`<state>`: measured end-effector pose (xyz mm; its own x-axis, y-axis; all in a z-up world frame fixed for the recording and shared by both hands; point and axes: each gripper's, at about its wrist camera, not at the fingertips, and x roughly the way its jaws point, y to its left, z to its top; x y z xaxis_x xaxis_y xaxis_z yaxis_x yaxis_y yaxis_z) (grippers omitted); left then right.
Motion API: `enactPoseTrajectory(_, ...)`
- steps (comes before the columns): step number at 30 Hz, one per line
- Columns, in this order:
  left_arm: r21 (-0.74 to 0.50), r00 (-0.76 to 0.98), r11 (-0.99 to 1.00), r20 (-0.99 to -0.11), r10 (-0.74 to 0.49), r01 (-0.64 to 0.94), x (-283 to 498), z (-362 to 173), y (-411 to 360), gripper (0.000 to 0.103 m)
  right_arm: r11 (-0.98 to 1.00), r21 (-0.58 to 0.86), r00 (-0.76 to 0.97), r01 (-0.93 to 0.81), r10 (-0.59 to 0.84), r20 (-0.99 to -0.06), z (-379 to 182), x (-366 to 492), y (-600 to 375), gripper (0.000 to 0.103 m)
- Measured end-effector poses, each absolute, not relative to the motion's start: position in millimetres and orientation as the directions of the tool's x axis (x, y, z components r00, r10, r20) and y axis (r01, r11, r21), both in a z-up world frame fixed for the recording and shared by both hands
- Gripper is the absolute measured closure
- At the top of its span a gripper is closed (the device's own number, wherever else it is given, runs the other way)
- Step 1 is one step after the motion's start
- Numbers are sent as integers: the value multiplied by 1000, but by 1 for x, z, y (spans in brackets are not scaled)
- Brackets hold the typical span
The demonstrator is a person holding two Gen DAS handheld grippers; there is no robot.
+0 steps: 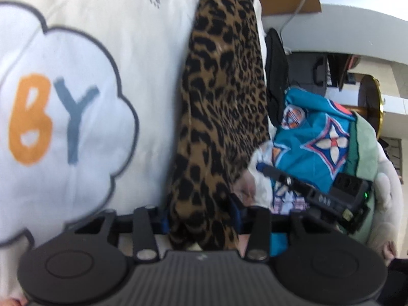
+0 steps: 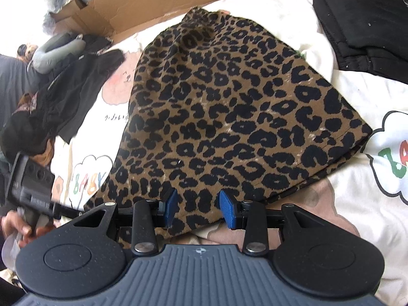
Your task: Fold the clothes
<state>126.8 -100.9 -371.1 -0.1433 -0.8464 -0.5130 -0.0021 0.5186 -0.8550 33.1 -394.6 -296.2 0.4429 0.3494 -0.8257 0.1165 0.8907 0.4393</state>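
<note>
- Right wrist view: the leopard-print garment [image 2: 229, 107] lies spread on the cream printed bedspread [image 2: 357, 97], its near edge reaching under the right gripper [image 2: 197, 210]. The blue pads [image 2: 171, 206] stand apart with cloth between them; the jaws are released, not clamped on the fabric.
- Left wrist view: the same garment [image 1: 221, 107] shows as a narrow, bunched band running away from the left gripper [image 1: 201, 219]. Fabric covers the fingertips, so you cannot tell whether those jaws are clenched or slack.
- Stage: the garment's outline fits both a piece laid out for folding and one already folded over once. Check its layers before you judge.
- Risk, partial grip: the cloth is a soft ribbed knit that drapes and gathers. If you close the right jaws on the top layer only, the lower layer stays behind and the fold skews.
- Risk, uneven pull: with one end bunched and the other flat, pulling either gripper alone drags the piece across the bedspread and wrinkles it.
- Risk, catching the bedspread: the bedspread is soft and creased just beside the garment's edge. Jaws set too low pinch both.
- Risk, clutter: black clothes [image 2: 364, 33] lie near the far edge, a dark heap [image 2: 66, 94] lies on the other side, and a teal patterned cloth [image 1: 313, 137] is near the left gripper. A wide sweep snags them.
</note>
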Motion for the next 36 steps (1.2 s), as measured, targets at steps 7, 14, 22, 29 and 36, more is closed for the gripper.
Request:
enactPoseTrajectory(7, -849, -181, 528, -520, -835, 3, 114, -370, -109, 61, 878, 454, 477, 151, 338, -812, -296, 31, -409, 59)
enactPoseTrajectory(14, -878, -136, 477, -468, -873, -34, 118, -363, -100, 91, 873, 460, 487, 163, 334, -807, -297, 30, -414, 59)
enactPoseTrajectory(22, -873, -104, 487, -481, -870, -32, 125, -357, -88, 96, 870, 443, 524, 215, 280, -804, -296, 27, -432, 59)
enactPoseTrajectory(29, -819, -118, 574, -569, -814, -7, 122, -368, -91, 60, 879, 380, 546, 288, 175, -819, -301, 25, -463, 59)
enactPoseTrajectory(36, -816, -98, 578, -576, -811, 11, 125, -377, -91, 66, 881, 301, 585, 364, 35, -811, -300, 31, -496, 55)
